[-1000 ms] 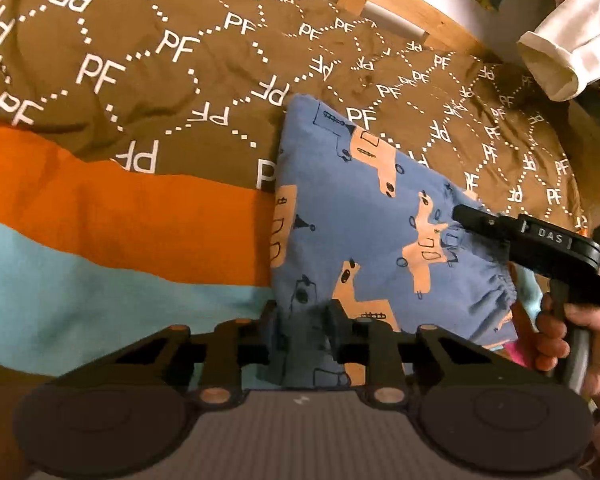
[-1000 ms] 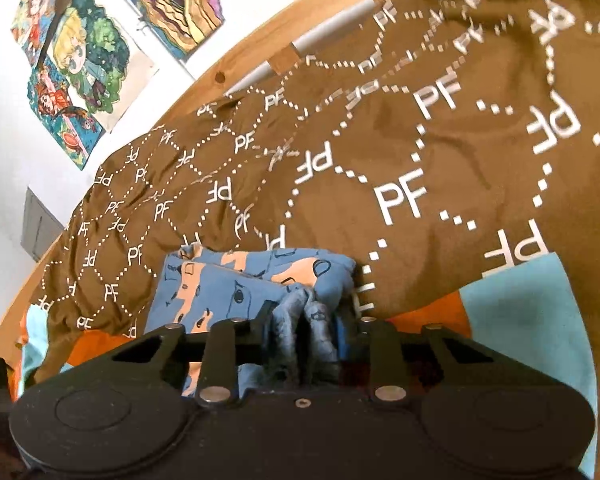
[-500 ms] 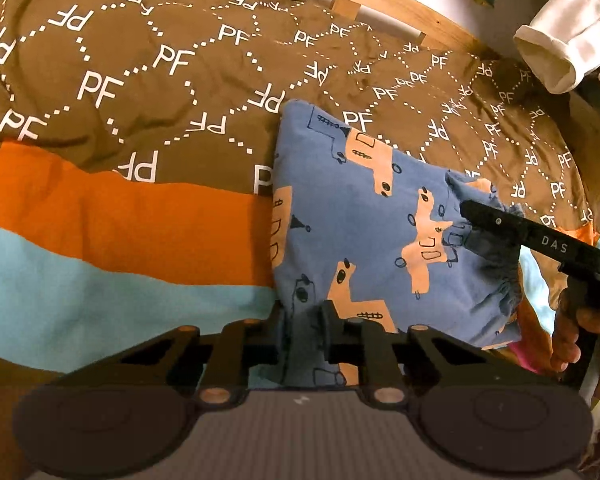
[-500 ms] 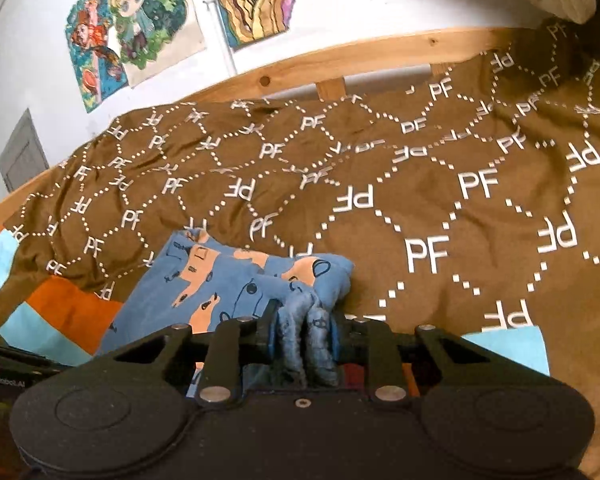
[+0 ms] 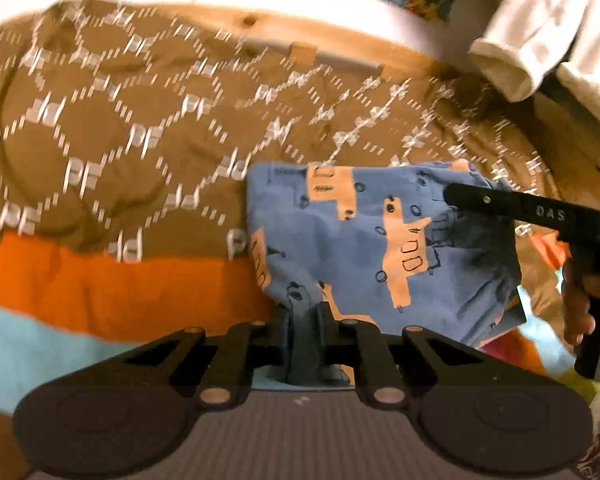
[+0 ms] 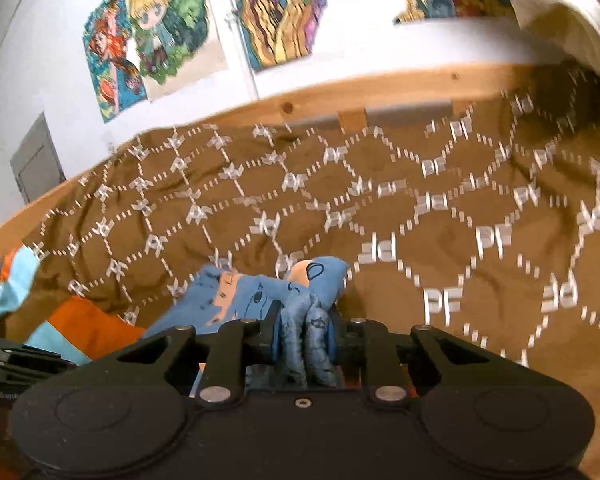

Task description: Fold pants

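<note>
Pants point(image 5: 364, 240), blue with orange animal shapes drawn on them, lie folded on the bed cover point(image 5: 100, 152). Closest to the left camera, the left gripper point(image 5: 306, 320) has its two fingers pressed together on the near edge of the pants, with blue cloth pinched between them. In the right camera, the right gripper point(image 6: 306, 328) is squeezing a bunched-up wad of the same blue cloth point(image 6: 256, 296) between its fingers. From the left camera, that right gripper point(image 5: 452, 196) reaches in from the side over the far corner of the pants, and white letters on its black arm read "DAS". The hand point(image 5: 576, 300) holding its handle is partly cut off at the edge.

Under the pants the cover has an orange stripe and a light blue stripe. Farther back it is brown with white dotted lines and the letters "PF" again and again, blurry in both views. Behind that is a wooden bed rail point(image 6: 380, 92), then a white wall with bright cartoon posters point(image 6: 160, 28). Something white and folded point(image 5: 540, 32) sits at the far right corner, hard to make out.
</note>
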Demonstrator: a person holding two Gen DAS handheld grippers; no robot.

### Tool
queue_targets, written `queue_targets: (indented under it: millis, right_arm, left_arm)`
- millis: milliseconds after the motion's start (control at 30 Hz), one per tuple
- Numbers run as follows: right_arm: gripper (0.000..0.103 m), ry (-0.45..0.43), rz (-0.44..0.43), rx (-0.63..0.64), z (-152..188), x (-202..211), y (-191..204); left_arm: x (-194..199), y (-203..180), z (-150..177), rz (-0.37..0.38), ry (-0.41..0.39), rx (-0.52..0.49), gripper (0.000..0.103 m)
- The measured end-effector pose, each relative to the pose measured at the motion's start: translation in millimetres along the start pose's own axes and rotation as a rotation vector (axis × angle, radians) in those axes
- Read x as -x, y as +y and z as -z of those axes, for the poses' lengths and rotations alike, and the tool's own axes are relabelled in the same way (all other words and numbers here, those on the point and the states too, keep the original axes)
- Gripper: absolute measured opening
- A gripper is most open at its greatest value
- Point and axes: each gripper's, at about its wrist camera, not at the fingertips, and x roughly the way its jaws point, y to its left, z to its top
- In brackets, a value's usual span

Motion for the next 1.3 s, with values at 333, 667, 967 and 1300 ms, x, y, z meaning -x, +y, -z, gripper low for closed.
queue_targets:
  millis: [333,667,967,1300]
  right_arm:
    - [0.021,-0.132,0.023,0.155,-72,10,0]
    - [0.023,0.072,0.101,0.118,-55,-94,-48]
    - [0.046,0.038,0.083,0.063,-47,-90,-64]
    - [0.082,-0.023,0.148,0.126,-51,-52,-47]
  left_arm:
    - [3,-19,-59,-0.016,-0.207,-0.085,0.014]
    - [-79,2,-40,-0.101,-0.084,-0.01,0.015]
    - [-81,9,-35,-0.087,-0.066,0.016,0.029]
    - [-62,10,-36,-0.1,-0.063,0.092,0.065]
